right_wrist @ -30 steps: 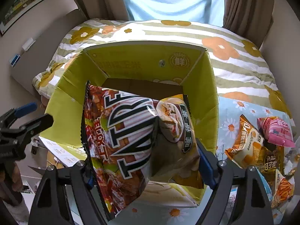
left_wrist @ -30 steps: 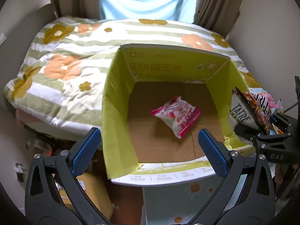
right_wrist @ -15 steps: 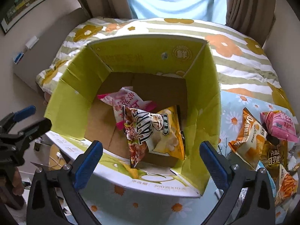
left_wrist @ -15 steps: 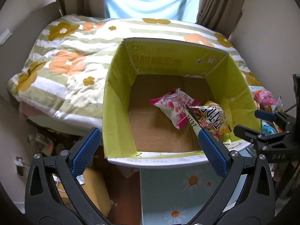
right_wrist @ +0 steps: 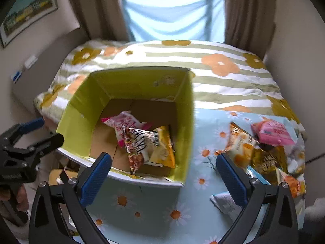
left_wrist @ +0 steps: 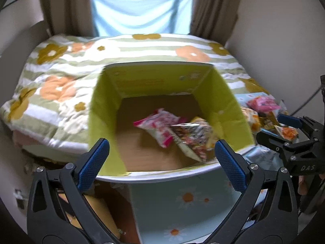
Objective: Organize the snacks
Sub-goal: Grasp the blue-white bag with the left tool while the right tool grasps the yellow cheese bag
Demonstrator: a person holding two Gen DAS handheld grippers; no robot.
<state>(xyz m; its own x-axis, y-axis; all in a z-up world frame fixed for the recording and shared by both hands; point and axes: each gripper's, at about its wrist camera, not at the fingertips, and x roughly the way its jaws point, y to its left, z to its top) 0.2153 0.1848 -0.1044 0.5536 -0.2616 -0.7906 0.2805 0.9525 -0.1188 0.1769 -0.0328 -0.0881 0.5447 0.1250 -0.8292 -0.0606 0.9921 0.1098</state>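
Note:
An open yellow-green cardboard box [left_wrist: 103,111] [right_wrist: 186,111] stands on the daisy-print tablecloth. Inside lie a pink snack bag [left_wrist: 158,124] [right_wrist: 124,122] and a red-and-yellow chip bag [left_wrist: 191,138] [right_wrist: 150,146] that partly overlaps it. My left gripper [left_wrist: 161,162] is open and empty, in front of the box's near rim. My right gripper [right_wrist: 163,172] is open and empty, over the box's near right corner. A pile of loose snack bags [right_wrist: 262,148] [left_wrist: 264,111] lies on the cloth right of the box: an orange bag [right_wrist: 241,142], a pink bag [right_wrist: 272,132], a dark gold bag [right_wrist: 266,160].
A bed with a striped floral quilt [left_wrist: 61,77] [right_wrist: 223,69] lies behind the box, under a curtained window. The tablecloth [right_wrist: 154,213] hangs over the table's near edge. The right gripper shows at the right of the left wrist view [left_wrist: 292,136]; the left gripper shows at the left of the right wrist view [right_wrist: 26,142].
My right gripper opened and let the red-and-yellow chip bag drop into the box beside the pink bag. Both grippers then drew back from the box; the right one shifted right.

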